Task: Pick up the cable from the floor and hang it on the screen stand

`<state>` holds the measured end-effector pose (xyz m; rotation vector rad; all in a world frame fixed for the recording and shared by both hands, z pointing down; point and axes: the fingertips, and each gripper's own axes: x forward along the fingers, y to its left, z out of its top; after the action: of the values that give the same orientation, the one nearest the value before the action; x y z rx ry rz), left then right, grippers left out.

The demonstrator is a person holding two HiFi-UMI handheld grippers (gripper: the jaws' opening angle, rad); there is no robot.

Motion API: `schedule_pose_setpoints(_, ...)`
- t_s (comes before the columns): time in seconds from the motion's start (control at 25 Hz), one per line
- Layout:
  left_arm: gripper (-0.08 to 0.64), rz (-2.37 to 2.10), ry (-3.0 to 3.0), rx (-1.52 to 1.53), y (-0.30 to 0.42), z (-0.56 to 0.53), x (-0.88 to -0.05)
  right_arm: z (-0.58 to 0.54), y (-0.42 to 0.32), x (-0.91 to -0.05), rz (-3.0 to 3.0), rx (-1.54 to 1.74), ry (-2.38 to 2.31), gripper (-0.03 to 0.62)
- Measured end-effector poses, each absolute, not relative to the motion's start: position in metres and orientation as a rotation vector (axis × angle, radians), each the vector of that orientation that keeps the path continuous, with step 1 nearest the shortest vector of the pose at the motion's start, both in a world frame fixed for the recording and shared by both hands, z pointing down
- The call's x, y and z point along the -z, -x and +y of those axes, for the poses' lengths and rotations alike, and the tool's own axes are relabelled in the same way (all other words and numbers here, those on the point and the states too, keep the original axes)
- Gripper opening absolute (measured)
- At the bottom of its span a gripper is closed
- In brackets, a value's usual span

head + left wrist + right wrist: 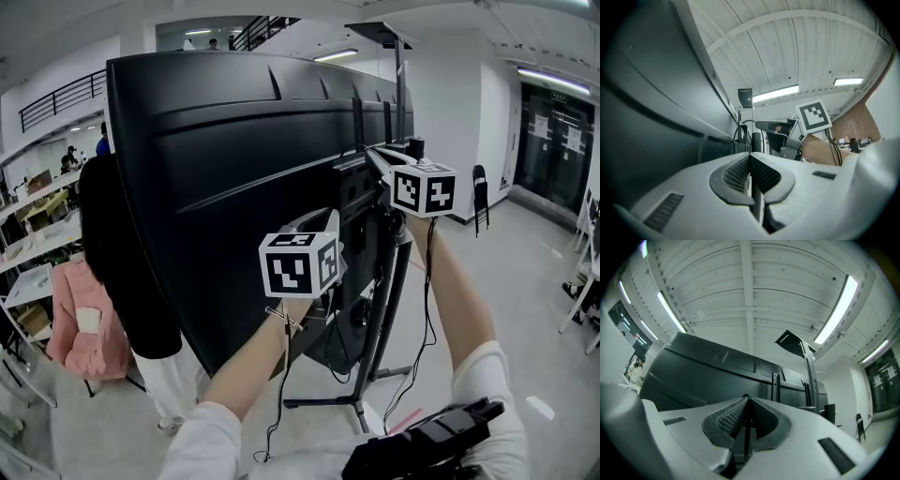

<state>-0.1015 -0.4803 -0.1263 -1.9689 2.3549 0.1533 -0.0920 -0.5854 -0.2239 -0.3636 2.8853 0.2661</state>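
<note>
The big black screen (pixel 216 169) shows its back and sits on a dark stand (pixel 375 319). Both grippers are raised against that back. My left gripper (pixel 314 225) is shut, and a thin black cable (pixel 284 366) hangs from it toward the floor. Higher and to the right, my right gripper (pixel 380 159) reaches the stand's top mount, with another stretch of cable (pixel 429 281) drooping below it. In the right gripper view the right gripper (pixel 746 401) pinches the thin cable (pixel 744 441) between its pads. The left gripper view shows the left gripper (pixel 750 157) with its pads together, and the right gripper (pixel 787 140) beyond.
A person in a black top (pixel 122 272) stands close at the screen's left edge, with someone in pink (pixel 80 319) behind. The stand's feet (pixel 328 403) spread over the floor below my arms. A black chair (pixel 481 192) stands at the right wall, tables (pixel 33 244) at far left.
</note>
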Motion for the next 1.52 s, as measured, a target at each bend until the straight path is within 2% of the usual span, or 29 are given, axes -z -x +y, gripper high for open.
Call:
schedule_pose_setpoints(0.36, 0.003, 2.293, 2.043, -0.157, 0.094, -0.494, 0.131, -0.619, 0.088, 0.213, 2.863, -0.138, 0.470, 0.037)
schedule_pose_setpoints(0.96, 0.003, 2.255, 2.156, -0.208, 0.080, -0.488, 0.095, -0.615, 0.087, 0.182, 2.729, 0.073, 0.389, 0.040)
schedule_pose_setpoints(1.12, 0.003, 2.269, 2.194, -0.248, 0.081, -0.487, 0.078, -0.616, 0.081, 0.174, 2.691, 0.116, 0.379, 0.098)
schedule_pose_setpoints(1.52, 0.003, 2.304, 2.276, -0.260, 0.078, -0.487, 0.030, -0.619, 0.054, 0.140, 2.575, 0.173, 0.437, 0.126)
